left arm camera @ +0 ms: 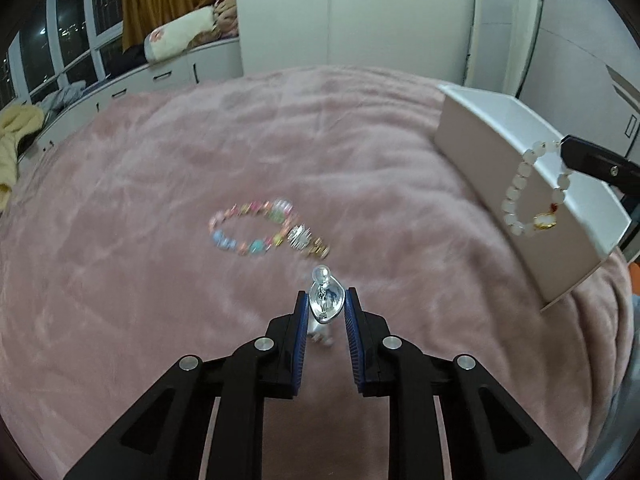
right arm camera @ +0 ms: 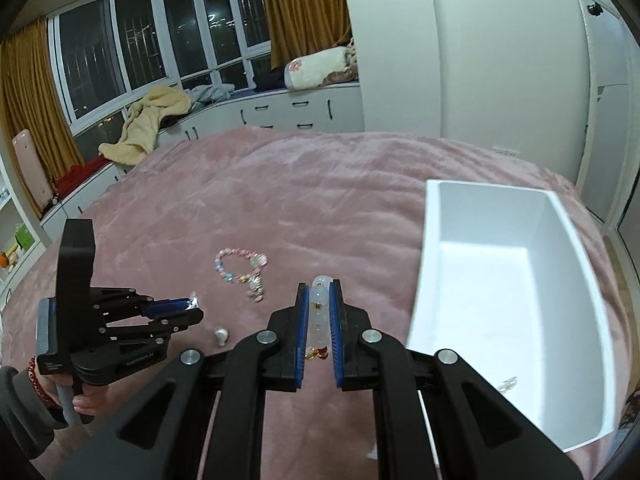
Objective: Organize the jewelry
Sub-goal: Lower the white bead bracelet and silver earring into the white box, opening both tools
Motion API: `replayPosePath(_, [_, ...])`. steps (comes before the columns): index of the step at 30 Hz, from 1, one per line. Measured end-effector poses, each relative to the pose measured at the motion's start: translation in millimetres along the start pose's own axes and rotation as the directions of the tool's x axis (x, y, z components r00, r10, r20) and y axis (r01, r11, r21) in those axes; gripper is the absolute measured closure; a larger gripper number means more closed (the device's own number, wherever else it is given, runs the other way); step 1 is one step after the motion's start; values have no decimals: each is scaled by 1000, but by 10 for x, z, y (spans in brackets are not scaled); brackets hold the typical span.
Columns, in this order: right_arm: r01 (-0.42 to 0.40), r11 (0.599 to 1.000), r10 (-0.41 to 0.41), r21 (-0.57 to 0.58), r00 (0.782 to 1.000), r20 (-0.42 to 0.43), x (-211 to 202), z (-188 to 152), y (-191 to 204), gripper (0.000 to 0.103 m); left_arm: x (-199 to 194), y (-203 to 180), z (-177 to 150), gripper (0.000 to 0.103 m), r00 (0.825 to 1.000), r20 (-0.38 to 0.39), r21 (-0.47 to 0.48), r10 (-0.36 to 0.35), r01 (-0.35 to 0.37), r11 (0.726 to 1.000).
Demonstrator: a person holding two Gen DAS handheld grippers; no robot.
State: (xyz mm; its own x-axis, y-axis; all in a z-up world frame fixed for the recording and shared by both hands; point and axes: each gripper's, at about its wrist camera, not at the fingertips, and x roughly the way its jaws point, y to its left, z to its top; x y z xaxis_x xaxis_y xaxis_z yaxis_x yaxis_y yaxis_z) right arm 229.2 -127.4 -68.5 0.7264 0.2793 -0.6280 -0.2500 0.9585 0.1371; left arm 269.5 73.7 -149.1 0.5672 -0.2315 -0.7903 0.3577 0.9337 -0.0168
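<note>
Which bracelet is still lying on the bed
The multicoloured bead bracelet on the pink blanket; the white bead bracelet hangs from the right gripper.

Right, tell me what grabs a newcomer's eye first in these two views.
Each hand-held gripper carries jewelry: the left hand-held gripper pinches a shiny silver piece above the pink blanket, and the right hand-held gripper holds a white bead bracelet that dangles beside the white box. A pastel bead bracelet lies on the blanket between them, and the box is almost empty, one small clear trinket at its near end.
</note>
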Motion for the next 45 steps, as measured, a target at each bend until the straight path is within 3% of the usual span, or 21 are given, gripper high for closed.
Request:
replayPosePath(16, [65,995,-70,72,995,76,-537,108,-548,92,-251,-833,480,80,994,73,109,-79,71,992])
replayPosePath(32, [126,978,-142,165,986,89,-886,-77,-1129,92,-323,-1568,832,80,986,97,217,-132,109,970])
replayPosePath(45, [86,966,-104,245,993,63,-792,-292,-1474,92,-135,-2100,976,80,984,64,295,-169,143,945])
